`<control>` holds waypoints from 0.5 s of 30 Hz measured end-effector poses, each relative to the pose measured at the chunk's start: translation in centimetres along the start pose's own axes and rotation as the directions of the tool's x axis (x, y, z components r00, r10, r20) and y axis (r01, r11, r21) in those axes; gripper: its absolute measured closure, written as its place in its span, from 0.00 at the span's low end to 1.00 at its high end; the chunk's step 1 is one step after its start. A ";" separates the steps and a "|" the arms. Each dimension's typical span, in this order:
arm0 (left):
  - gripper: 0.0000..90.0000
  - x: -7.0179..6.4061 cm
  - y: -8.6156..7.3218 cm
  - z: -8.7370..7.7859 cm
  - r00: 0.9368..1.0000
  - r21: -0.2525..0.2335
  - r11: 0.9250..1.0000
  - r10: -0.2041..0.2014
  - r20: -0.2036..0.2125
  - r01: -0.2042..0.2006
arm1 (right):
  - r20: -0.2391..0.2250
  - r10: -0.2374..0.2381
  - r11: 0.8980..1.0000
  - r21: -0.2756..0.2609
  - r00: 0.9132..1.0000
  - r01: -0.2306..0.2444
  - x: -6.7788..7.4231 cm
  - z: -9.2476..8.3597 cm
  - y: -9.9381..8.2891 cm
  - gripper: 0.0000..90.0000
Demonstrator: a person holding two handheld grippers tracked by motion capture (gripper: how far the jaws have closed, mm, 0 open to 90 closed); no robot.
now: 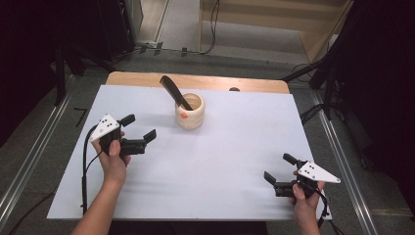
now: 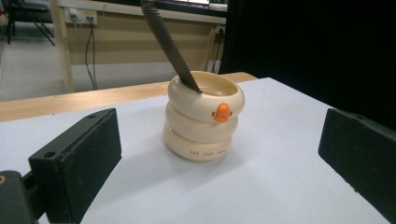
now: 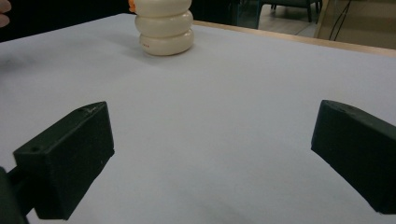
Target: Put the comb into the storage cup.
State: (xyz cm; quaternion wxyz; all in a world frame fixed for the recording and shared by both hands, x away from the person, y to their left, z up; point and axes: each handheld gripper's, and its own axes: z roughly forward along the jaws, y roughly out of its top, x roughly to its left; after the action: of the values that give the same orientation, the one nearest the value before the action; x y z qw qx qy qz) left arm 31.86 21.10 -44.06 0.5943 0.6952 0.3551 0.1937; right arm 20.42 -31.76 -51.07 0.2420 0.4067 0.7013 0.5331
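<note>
Bright overhead light, soft shadows — dark surroundings, slightly blurry

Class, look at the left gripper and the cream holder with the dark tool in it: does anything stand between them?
Nothing visible does. The left gripper is open and faces the cream holder across bare white table; the dark tool leans inside the holder.

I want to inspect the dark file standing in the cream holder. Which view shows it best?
The left gripper view: the dark file appears close, its ridged surface visible, leaning from the cream holder. The high view shows it small and distant. The right gripper view shows the holder's lower rings.
</note>
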 end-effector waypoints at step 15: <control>0.00 -0.4 -2.0 -3.7 0.998 0.010 0.999 0.053 -0.032 -0.052 | 0.011 0.006 1.000 0.007 1.000 -0.006 0.0 0.0 0.0 0.00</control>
State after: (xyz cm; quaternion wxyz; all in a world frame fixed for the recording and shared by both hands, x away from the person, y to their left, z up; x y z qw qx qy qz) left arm 28.45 23.45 -45.10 0.5798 0.7039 0.3471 0.2187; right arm 20.41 -31.78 -51.09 0.2429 0.4126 0.7005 0.5292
